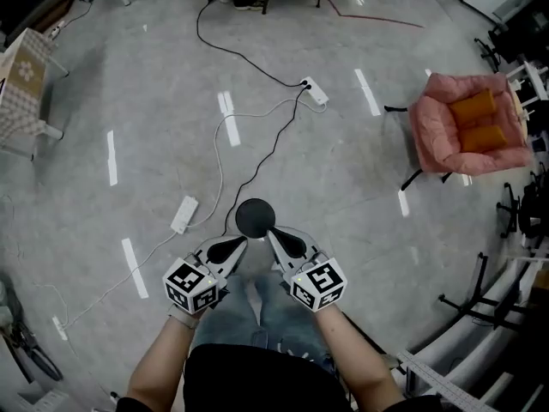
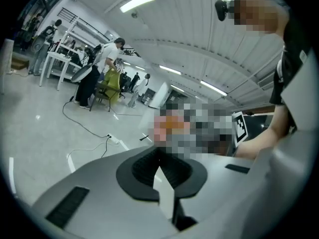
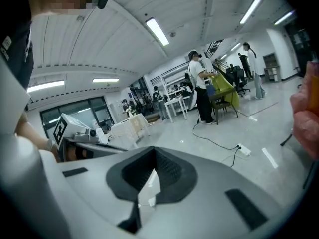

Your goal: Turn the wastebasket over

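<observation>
Wastebasket [image 1: 255, 217]: on the floor [image 1: 343, 187] right in front of the operator's feet, well away from every edge of the open floor. From the head view I get only a dark round top face, and I cannot tell if that is the closed base or the open mouth.
Left gripper [image 1: 238, 244]: jaws together, nothing between the pads. Held above the basket and not touching it.
Right gripper [image 1: 274, 235]: jaws together too, empty. Tip close beside the left one, both over the basket's near rim in the head view.
Gripper views: both look out level across the room, and neither shows the basket.
Nearby: white power strip [image 1: 184, 215] to the basket's left, with a black cable running past it. Pink armchair [image 1: 467, 131] well apart, toward the floor's right edge.
Step, my reading: between grips. Either the flip is finished or it is not begun.
Next move, if needed: lower both grippers, open the jaws, take the rim on opposite sides, roll it over.
</observation>
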`<state>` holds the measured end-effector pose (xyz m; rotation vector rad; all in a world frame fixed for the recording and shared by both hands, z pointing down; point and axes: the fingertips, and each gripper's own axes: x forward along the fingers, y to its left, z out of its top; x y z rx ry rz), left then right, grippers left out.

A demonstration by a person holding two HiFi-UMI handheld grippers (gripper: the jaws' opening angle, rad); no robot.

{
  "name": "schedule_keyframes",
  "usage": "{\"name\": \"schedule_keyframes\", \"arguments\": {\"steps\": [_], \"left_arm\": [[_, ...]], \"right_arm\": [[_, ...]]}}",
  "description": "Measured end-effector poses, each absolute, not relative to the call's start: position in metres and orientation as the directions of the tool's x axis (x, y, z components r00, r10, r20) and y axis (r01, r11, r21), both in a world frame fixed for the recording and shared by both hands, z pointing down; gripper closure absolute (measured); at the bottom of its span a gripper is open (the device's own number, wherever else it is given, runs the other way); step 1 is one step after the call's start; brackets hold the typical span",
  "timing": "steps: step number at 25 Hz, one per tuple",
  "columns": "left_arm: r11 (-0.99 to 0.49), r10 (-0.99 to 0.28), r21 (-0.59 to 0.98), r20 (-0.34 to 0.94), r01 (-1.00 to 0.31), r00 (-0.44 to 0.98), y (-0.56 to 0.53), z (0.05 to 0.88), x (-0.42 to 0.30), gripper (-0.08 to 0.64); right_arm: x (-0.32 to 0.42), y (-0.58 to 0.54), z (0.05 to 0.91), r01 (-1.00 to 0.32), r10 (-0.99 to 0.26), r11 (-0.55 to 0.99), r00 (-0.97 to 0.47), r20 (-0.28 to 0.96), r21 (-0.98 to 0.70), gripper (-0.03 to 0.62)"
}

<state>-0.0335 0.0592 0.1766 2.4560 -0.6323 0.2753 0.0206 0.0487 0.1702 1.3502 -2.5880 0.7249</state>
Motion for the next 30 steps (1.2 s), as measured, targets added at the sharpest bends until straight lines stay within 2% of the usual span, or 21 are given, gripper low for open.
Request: {"name": "schedule_keyframes", "arguments": {"steps": [8,13,30], "left_arm": [[-0.827,-0.343,0.403,0.189,-0.391,0.92,0.058,0.058,-0.02,0.546],[-0.863,-0.325,0.37,0.115,-0.344,0.939,0.051,0.017,-0.019,0.546],[-0.885,-0.313,0.337,0.083,-0.322,0.946,0.057,-0.013,-0.013,0.546]], "right_arm": [[0.019,0.056,0.064,-0.826,-0.802,0.484,-0.551,0.23,-0.289,0.583],[0.02,0.062,0.025,-0.834,-0.836,0.472,-0.526,0.157,-0.285,0.583],[0.03,0.066,-0.002,-0.864,-0.861,0.464,-0.492,0.128,-0.198,0.584]]}}
